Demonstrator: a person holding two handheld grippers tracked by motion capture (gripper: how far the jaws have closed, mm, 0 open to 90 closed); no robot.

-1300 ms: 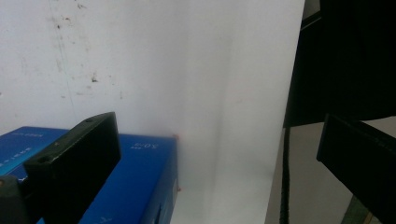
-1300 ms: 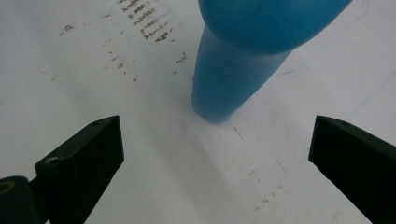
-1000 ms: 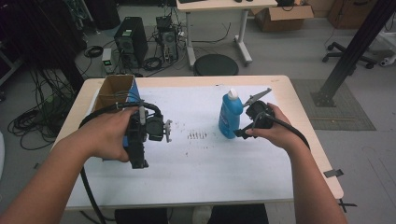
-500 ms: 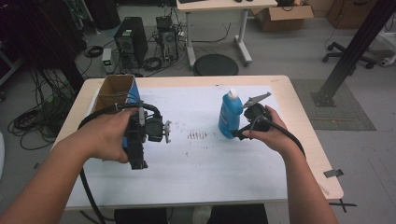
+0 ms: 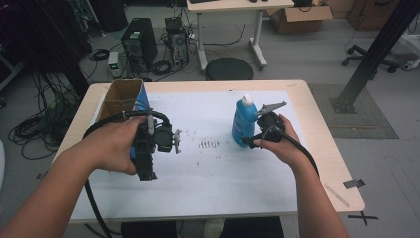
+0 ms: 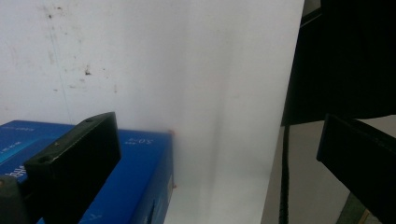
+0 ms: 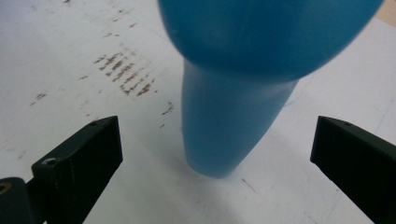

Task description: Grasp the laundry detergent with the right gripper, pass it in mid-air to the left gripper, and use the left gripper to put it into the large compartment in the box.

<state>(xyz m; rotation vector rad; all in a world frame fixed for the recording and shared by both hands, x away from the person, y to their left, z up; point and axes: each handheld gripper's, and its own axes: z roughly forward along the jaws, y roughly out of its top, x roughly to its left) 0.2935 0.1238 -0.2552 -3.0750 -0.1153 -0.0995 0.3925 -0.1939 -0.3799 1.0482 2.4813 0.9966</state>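
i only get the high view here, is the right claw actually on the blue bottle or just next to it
Observer: Not on it. In the right gripper view the right claw is open, with the blue bottle standing between the two jaws and a gap on each side.
Operator: ok and the left one, it looks buried behind the hand
Observer: The left claw is open too. One jaw sits in front of the blue box; nothing lies between the jaws but the white table cover.
Operator: is the bottle upright
Observer: Yes. Its base rests flat on the white cover, beside a patch of brown marks.
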